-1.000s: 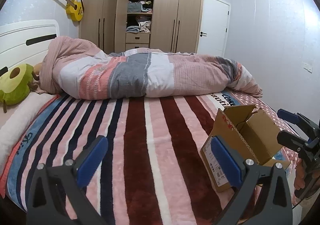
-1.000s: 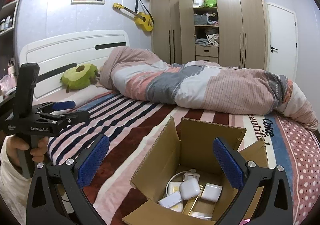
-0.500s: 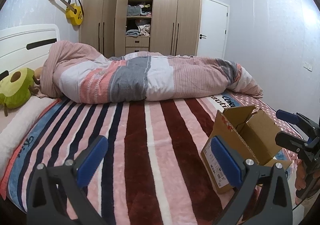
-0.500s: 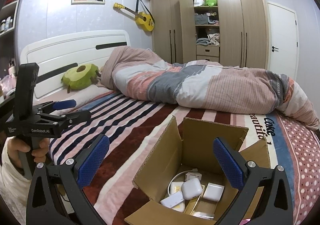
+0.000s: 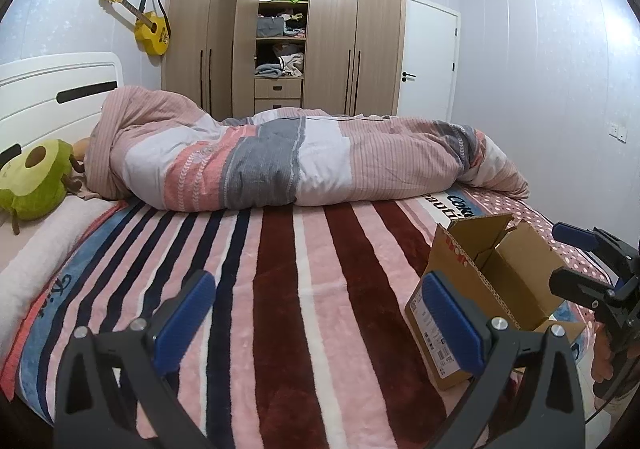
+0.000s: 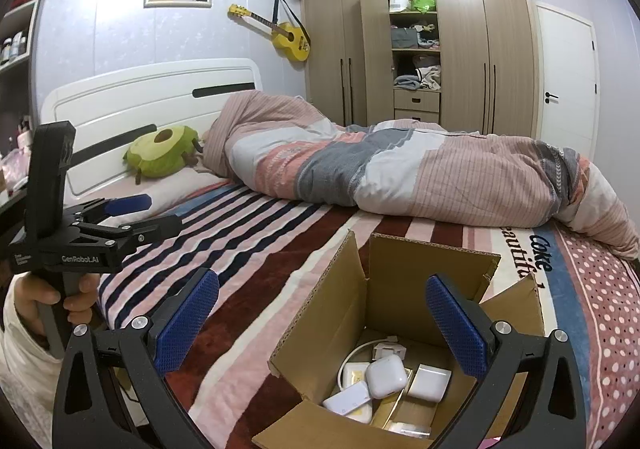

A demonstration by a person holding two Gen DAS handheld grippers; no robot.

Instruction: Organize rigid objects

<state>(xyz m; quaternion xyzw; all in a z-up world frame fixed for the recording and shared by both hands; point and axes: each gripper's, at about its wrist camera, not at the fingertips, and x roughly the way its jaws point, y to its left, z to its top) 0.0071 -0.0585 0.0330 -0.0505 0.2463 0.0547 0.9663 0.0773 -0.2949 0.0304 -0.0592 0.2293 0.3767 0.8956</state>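
Observation:
An open cardboard box (image 6: 396, 301) stands on the striped bedspread near the bed's front right corner; it also shows in the left wrist view (image 5: 476, 289). Inside lie several white rigid items: an earbud case (image 6: 386, 375), a charger block (image 6: 430, 381), a flat adapter (image 6: 348, 401) and a cable plug (image 6: 388, 349). My right gripper (image 6: 320, 321) is open and empty, hovering just above the box's near edge. My left gripper (image 5: 316, 317) is open and empty over the blanket, left of the box; it also shows in the right wrist view (image 6: 148, 215).
A rolled duvet (image 5: 304, 161) lies across the far half of the bed. A green avocado plush (image 5: 34, 177) rests by the headboard. A wardrobe (image 5: 288, 21) and a door (image 5: 428, 61) stand behind. The bed's front edge runs under both grippers.
The left gripper's view has tipped upward a little, so the bed sits lower in its frame. The right gripper has hardly moved. Both stay open and empty.

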